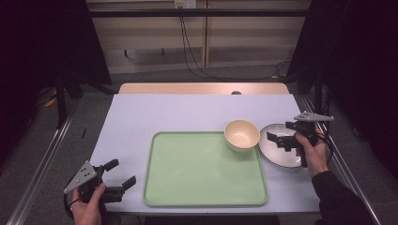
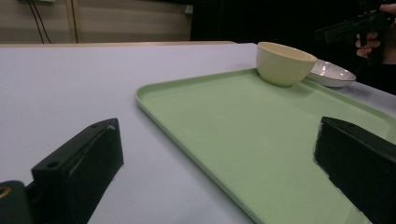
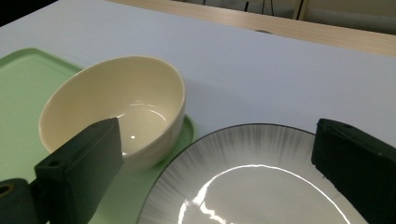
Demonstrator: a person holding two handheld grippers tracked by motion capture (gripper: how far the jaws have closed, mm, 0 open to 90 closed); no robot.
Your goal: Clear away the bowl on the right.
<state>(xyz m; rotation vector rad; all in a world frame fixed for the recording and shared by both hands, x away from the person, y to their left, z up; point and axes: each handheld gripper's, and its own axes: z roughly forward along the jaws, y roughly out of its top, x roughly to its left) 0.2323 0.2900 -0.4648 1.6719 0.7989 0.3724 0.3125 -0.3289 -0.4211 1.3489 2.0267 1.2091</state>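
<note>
On the tabletop [image 1: 141, 112], the green tray [image 1: 202, 187] carries a cream bowl [image 1: 241, 135] at its far right corner. Just beside it lies the grey plate [image 1: 274, 150], under the spread right claw [image 1: 281, 139]. Lower squarely onto the rim, avoiding the bowl. The left claw [image 1: 119, 173] idles spread.

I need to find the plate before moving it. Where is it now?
In the high view the plate lies on the table's right side, just off the green tray, beside the cream bowl and under the right gripper.
</note>
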